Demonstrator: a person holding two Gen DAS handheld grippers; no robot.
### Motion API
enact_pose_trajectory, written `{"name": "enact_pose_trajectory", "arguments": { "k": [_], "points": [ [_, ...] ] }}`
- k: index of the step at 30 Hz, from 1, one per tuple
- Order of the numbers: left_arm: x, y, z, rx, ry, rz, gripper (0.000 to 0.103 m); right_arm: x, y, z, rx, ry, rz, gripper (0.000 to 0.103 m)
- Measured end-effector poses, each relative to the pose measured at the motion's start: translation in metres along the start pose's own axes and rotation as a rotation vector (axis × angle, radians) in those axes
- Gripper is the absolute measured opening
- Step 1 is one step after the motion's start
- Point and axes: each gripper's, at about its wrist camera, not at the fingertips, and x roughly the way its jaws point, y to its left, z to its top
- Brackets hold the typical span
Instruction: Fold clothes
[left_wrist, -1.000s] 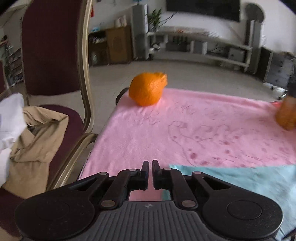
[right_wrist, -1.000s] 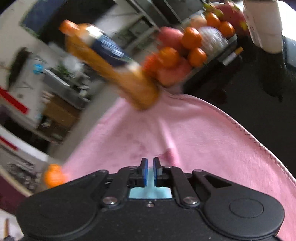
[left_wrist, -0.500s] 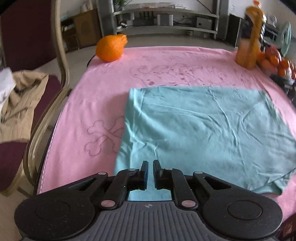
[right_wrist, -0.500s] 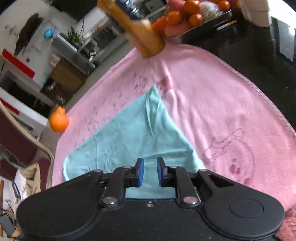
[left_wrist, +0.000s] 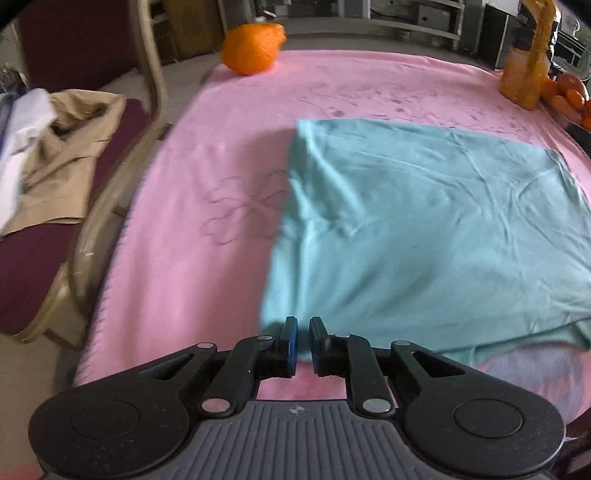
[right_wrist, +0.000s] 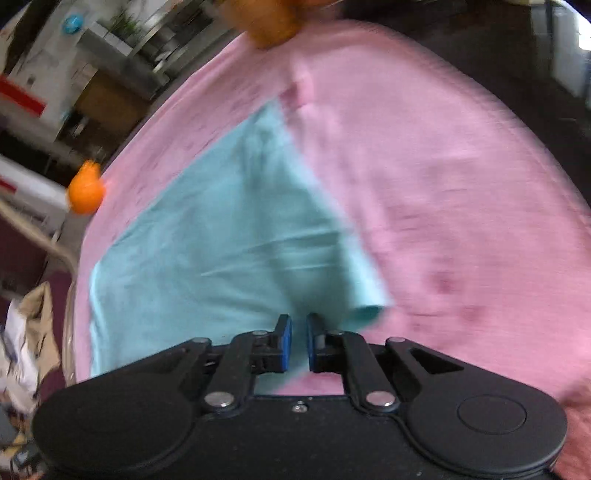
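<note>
Pink blanket (left_wrist: 221, 155) covers the table, with the teal garment (left_wrist: 424, 229) spread flat on it. Left gripper (left_wrist: 303, 341) sits at its near-left corner, right gripper (right_wrist: 298, 341) at its near-right corner; both stand slightly parted, gripping nothing. The garment stretches forward from both.

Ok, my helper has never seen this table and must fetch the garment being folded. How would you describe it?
Find the table covered by the pink blanket, with an orange fruit at its far left corner. On the blanket lies the teal garment, spread flat. It is the only blue-green cloth there; the beige clothes are heaped on the chair beside the table.
</note>
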Motion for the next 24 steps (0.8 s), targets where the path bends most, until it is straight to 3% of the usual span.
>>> {"name": "enact_pose_trajectory", "arguments": {
  "k": [2,4,6,8,15,20,24],
  "points": [
    [-0.009,0.001,-0.006,0.014,-0.036,0.037,0.015,-0.017,-0.014,-0.006,0.020,-0.062,-0.061,0.014],
    [-0.017,0.003,-0.005,-0.002,-0.074,-0.018,0.015,-0.029,-0.023,-0.013,0.032,-0.111,-0.072,0.014],
    [-0.025,0.004,-0.003,-0.022,-0.111,-0.091,0.016,-0.027,-0.021,-0.017,0.042,-0.095,-0.022,0.016],
    [-0.028,-0.004,0.000,-0.020,-0.132,-0.130,0.018,-0.025,-0.019,-0.021,0.053,-0.080,0.029,0.024],
    [-0.020,-0.034,0.000,0.052,-0.098,-0.136,0.019,-0.015,-0.015,-0.033,0.105,-0.017,0.170,0.031],
    [-0.018,-0.041,-0.002,0.075,-0.092,-0.133,0.023,0.003,-0.027,-0.033,0.293,0.027,0.218,0.032],
    [-0.016,-0.042,-0.001,0.068,-0.083,-0.135,0.023,0.010,-0.027,-0.038,0.393,-0.022,0.238,0.032]
  ]
}}
